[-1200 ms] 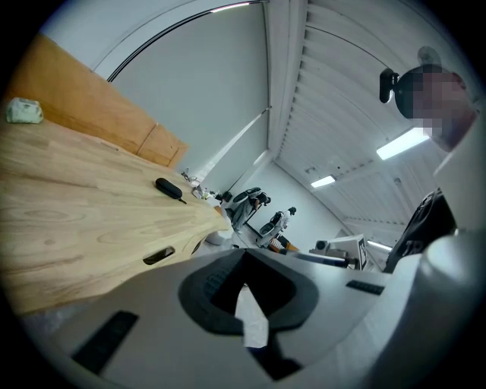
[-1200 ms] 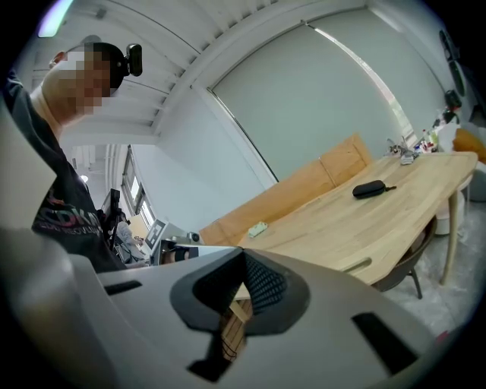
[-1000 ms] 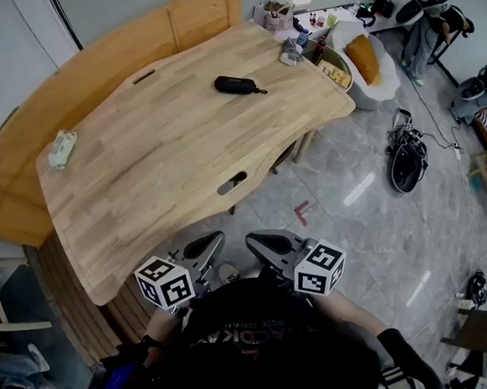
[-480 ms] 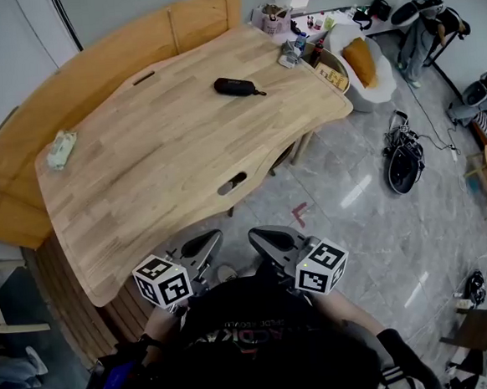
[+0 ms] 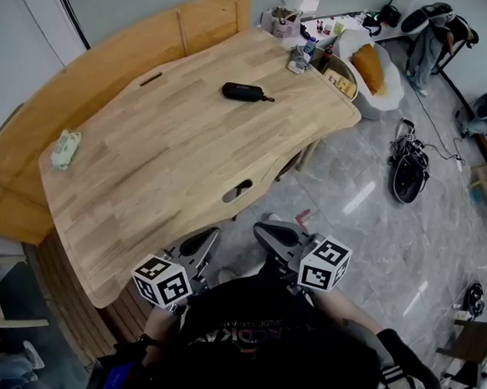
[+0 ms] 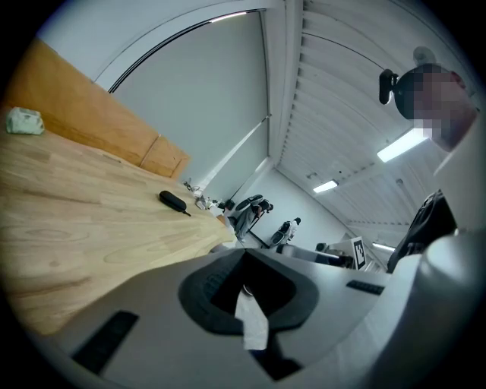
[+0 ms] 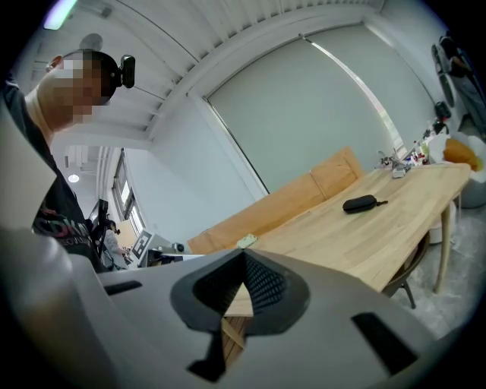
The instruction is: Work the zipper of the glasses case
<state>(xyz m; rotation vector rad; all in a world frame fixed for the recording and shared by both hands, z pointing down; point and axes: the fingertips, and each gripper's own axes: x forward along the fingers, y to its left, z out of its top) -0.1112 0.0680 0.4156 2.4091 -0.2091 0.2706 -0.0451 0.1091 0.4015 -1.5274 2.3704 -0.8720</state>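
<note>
The black glasses case (image 5: 244, 91) lies shut on the far part of the wooden table (image 5: 157, 163), its pull cord pointing right. It also shows small in the left gripper view (image 6: 173, 200) and in the right gripper view (image 7: 359, 203). My left gripper (image 5: 207, 238) and right gripper (image 5: 269, 233) hang side by side close to my body, off the table's near edge and far from the case. Both are shut with nothing between the jaws, as the left gripper (image 6: 244, 257) and right gripper (image 7: 244, 267) show in their own views.
A pale green packet (image 5: 65, 148) rests at the table's left end. Bottles and small clutter (image 5: 303, 49) crowd the far right corner, beside a white seat with an orange cushion (image 5: 368, 66). A wooden bench (image 5: 91, 71) runs behind the table. A black bag (image 5: 410, 172) lies on the floor.
The head view has shifted, so table and case sit slightly right and lower in the picture. The right gripper edged a little forward. Both stay shut.
</note>
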